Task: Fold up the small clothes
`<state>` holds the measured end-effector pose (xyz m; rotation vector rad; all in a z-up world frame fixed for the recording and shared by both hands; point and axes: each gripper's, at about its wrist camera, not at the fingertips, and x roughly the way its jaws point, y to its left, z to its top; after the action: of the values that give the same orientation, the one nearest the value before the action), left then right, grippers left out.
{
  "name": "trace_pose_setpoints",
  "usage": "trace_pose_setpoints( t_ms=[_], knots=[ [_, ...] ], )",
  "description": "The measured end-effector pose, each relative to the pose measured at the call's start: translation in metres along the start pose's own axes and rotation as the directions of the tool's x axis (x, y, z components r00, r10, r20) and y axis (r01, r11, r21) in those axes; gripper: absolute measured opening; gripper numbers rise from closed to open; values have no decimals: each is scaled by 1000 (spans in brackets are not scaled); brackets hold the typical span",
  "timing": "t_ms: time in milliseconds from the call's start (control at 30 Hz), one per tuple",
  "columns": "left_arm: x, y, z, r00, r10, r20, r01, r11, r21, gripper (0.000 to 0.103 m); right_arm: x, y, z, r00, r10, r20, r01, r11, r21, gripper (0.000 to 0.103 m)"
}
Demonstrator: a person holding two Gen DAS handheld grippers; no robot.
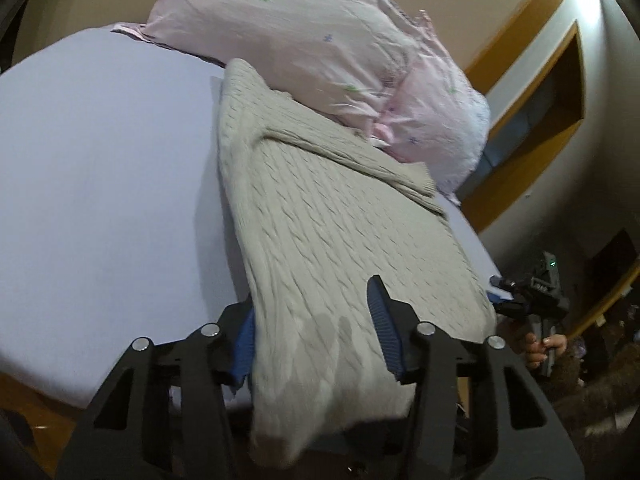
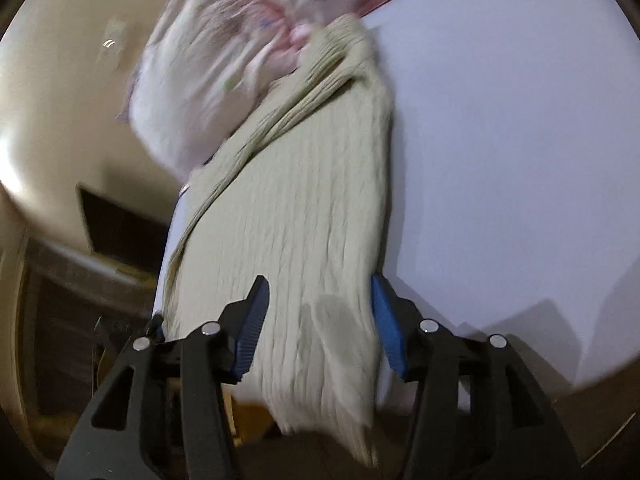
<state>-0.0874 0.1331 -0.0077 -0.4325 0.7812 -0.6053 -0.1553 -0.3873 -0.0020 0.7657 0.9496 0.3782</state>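
From the left gripper [image 1: 314,334] across to the right gripper [image 2: 318,330], both spread wide around the near hem of the knit sweater [image 1: 340,224] lying along the bed's [image 1: 100,160] edge, neither pinching yet; next, I'd guess, clamp and fold it toward the pillow [image 1: 320,40].

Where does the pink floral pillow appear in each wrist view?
Left wrist view: the pink floral pillow fills the upper centre, running right, beyond the beige knitted sweater.
Right wrist view: the pillow sits upper left, blurred.
Shared landmark: the sweater, its far end meeting the pillow in both.
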Motion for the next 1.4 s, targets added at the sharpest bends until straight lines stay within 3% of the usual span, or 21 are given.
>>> trace_pose_setpoints(
  t_ms=[100,200,233,267,300,367,500,633,767,833,900,967,1100,1133,1233,1267,1300,1333,1400],
  knots=[
    [-5,-1,-12,999,-39,-18,38,999,-29,49,0,5,-18,997,54,-61,-57,998,-40,52],
    [-6,2,-16,998,-61,-28,59,996,-71,35,2,13,-28,992,66,-107,-75,994,-83,52],
    [-6,3,-18,997,-64,-35,60,995,-82,24,6,17,-31,988,65,-141,-80,992,-97,42],
    [-4,3,-19,996,-63,-62,57,994,-95,15,11,21,-33,984,60,-171,-79,991,-108,17],
    [-1,3,-20,994,-65,-83,57,993,-101,10,16,25,-35,980,59,-189,-82,990,-118,9],
    [1,-1,-15,993,-80,-87,70,992,-105,7,16,35,-30,981,101,-163,-123,984,-130,8],
    [-2,-14,24,992,-123,-30,121,990,-71,6,0,69,18,978,210,8,-203,955,-219,8],
    [8,-17,106,994,-56,90,57,998,-13,6,9,93,95,957,253,142,-211,942,-260,8],
    [51,9,182,981,55,184,-39,995,-90,6,42,78,171,939,242,243,-197,960,-197,8],
    [88,28,208,981,109,158,-86,986,-146,6,73,53,207,949,169,265,-151,985,-87,8],
    [126,55,219,984,152,94,-128,966,-223,6,96,31,220,960,131,248,-138,990,8,8],
    [144,70,219,989,137,62,-116,955,-274,6,112,19,230,963,113,244,-130,990,57,8],
    [155,84,225,993,107,51,-85,945,-316,6,130,3,258,948,85,306,-136,980,148,11],
    [157,92,227,996,84,40,-64,930,-362,6,137,-5,265,948,80,307,-147,968,202,22],
    [150,101,230,999,26,34,-9,907,-421,14,150,-10,281,942,28,333,-120,959,258,72],
    [147,101,231,999,13,42,6,905,-426,19,148,-9,281,936,21,351,-116,961,251,76],
    [142,98,233,998,14,61,13,906,-423,41,147,-7,281,934,21,358,-115,963,243,78],
    [131,95,233,994,28,101,16,912,-410,71,145,-4,279,934,22,357,-112,966,233,82],
    [111,91,232,984,68,162,-1,926,-378,90,137,1,272,936,27,351,-106,972,209,86]
  ],
)
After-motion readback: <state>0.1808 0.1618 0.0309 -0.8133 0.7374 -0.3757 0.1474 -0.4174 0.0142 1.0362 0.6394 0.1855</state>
